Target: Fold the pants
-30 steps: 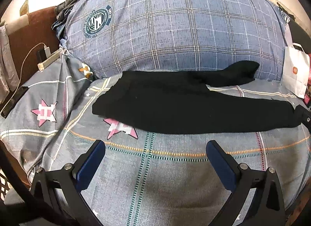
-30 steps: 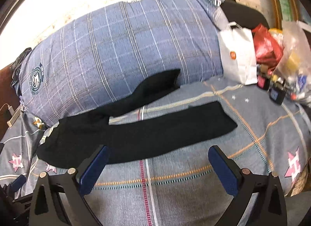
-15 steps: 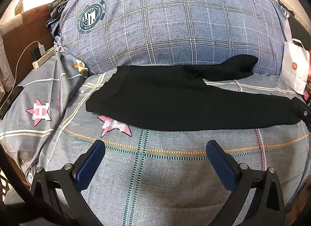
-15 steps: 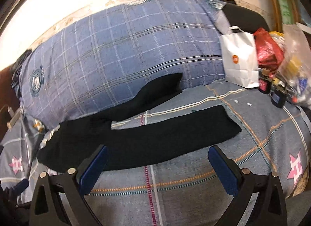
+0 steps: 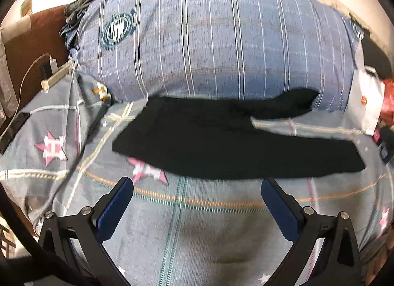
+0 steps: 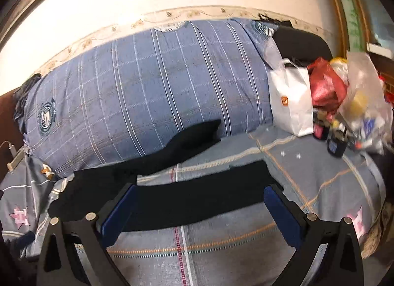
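Black pants (image 5: 221, 143) lie spread on the grey patterned bedsheet (image 5: 197, 224), waist to the left and legs stretching right. The far leg (image 5: 290, 106) bends up against a big blue plaid pillow (image 5: 209, 47). My left gripper (image 5: 197, 197) hangs open over bare sheet, short of the pants' near edge. In the right wrist view the same pants (image 6: 187, 199) cross the middle, and my right gripper (image 6: 199, 202) is open with its blue fingers (image 6: 118, 214) framing the near leg from above. Neither gripper holds anything.
A white paper bag (image 6: 290, 108), a red bag (image 6: 325, 86) and clear plastic bags with small bottles (image 6: 335, 145) crowd the bed's right end. At the left lie a power strip with cable (image 5: 54, 76) and a dark phone (image 5: 12, 130). A wall rises behind the pillow.
Both grippers have moved forward toward the pants; the right one has tilted up and now overlaps the near leg. The pants have not moved. Both stay open.
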Available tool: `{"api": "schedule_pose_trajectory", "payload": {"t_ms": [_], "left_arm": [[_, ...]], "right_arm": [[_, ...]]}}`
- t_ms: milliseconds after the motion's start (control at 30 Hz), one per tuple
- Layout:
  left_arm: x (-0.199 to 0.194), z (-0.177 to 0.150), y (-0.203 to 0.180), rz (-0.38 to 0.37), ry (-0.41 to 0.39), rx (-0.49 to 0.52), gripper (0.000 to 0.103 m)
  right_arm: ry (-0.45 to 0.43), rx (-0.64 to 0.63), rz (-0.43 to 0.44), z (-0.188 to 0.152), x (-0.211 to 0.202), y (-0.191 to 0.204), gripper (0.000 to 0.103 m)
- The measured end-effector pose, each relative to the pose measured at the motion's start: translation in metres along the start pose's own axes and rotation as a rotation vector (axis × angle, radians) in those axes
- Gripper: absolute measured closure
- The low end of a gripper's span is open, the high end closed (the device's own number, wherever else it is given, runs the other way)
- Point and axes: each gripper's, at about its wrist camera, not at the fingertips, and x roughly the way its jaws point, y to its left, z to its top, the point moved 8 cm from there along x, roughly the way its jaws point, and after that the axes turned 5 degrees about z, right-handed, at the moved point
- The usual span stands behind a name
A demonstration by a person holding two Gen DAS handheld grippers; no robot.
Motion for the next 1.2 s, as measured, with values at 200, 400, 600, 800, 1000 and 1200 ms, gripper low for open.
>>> {"api": "schedule_pose_trajectory", "payload": {"t_ms": [200,400,600,800,1000,1200], "left_arm": [[-0.006,0.058,-0.003,-0.031,-0.058,-0.013,0.0],[0.029,0.099,-0.022,-0.09,-0.002,-0.002,0.0],[0.073,0.12,-0.04,-0.125,0.011,0.028,0.0],[0.113,0.106,-0.036,-0.093,0.032,0.008,0.0],[0.121,0.105,-0.023,-0.093,0.062,-0.029,0.0],[0.116,0.105,-0.025,-0.096,0.054,-0.021,0.0]], "right_arm": [[0.089,0.009,0.116,0.043,0.01,-0.003,0.0],[0.126,0.032,0.17,0.072,0.034,-0.005,0.0],[0.108,0.147,0.164,0.101,0.073,-0.018,0.0],[0.329,0.137,0.158,0.107,0.174,-0.021,0.004],[0.467,0.259,0.064,0.118,0.289,-0.041,0.022],[0.604,0.31,-0.071,0.107,0.366,-0.069,0.045]]}}
